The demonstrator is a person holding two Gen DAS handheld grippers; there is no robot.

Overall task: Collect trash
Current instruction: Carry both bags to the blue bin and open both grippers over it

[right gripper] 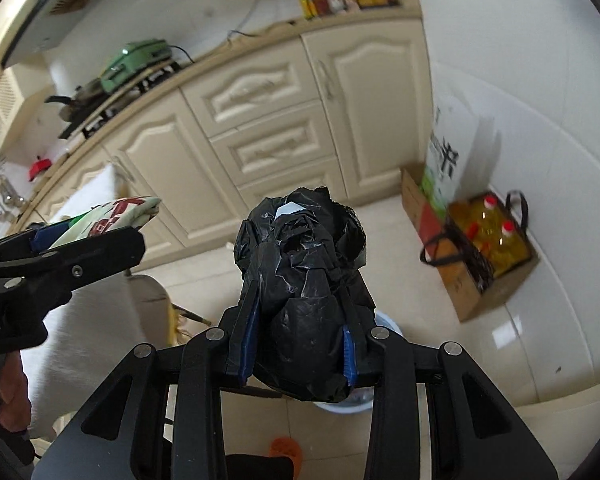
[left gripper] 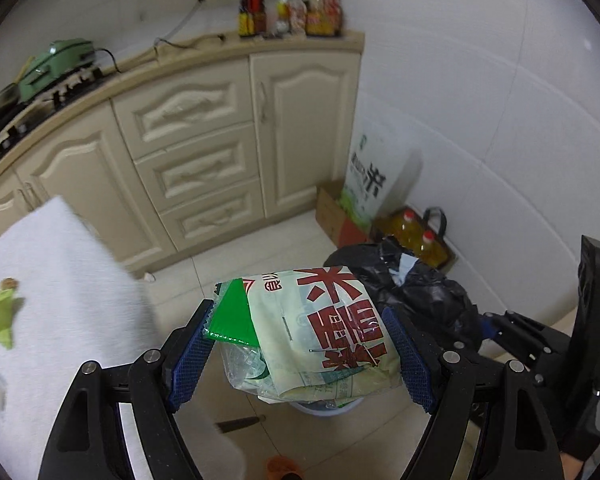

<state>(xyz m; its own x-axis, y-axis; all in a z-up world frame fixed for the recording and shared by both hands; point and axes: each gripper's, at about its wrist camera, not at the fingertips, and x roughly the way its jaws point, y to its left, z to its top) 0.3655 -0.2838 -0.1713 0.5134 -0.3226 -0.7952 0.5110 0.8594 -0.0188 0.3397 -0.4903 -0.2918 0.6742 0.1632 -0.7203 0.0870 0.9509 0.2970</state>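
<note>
My left gripper (left gripper: 300, 344) is shut on a crumpled pale-green plastic package (left gripper: 324, 332) with red characters, held in the air above a pale blue bin (left gripper: 324, 408) on the floor. The package also shows at the left of the right wrist view (right gripper: 116, 212). My right gripper (right gripper: 300, 344) is shut on a crumpled black plastic bag (right gripper: 300, 272), also over the bin (right gripper: 348, 406). In the left wrist view the black bag (left gripper: 412, 284) sits just right of the package. A green wrapper (left gripper: 0, 316) lies on the white-clothed table (left gripper: 60, 280) at left.
Cream kitchen cabinets (left gripper: 204, 136) stand ahead with a green cooker (left gripper: 56, 60) and bottles (left gripper: 292, 8) on the counter. A box with oil bottles (right gripper: 488, 248) and a rice sack (left gripper: 368, 176) stand by the white wall at right. An orange slipper (right gripper: 286, 450) lies on the tile floor.
</note>
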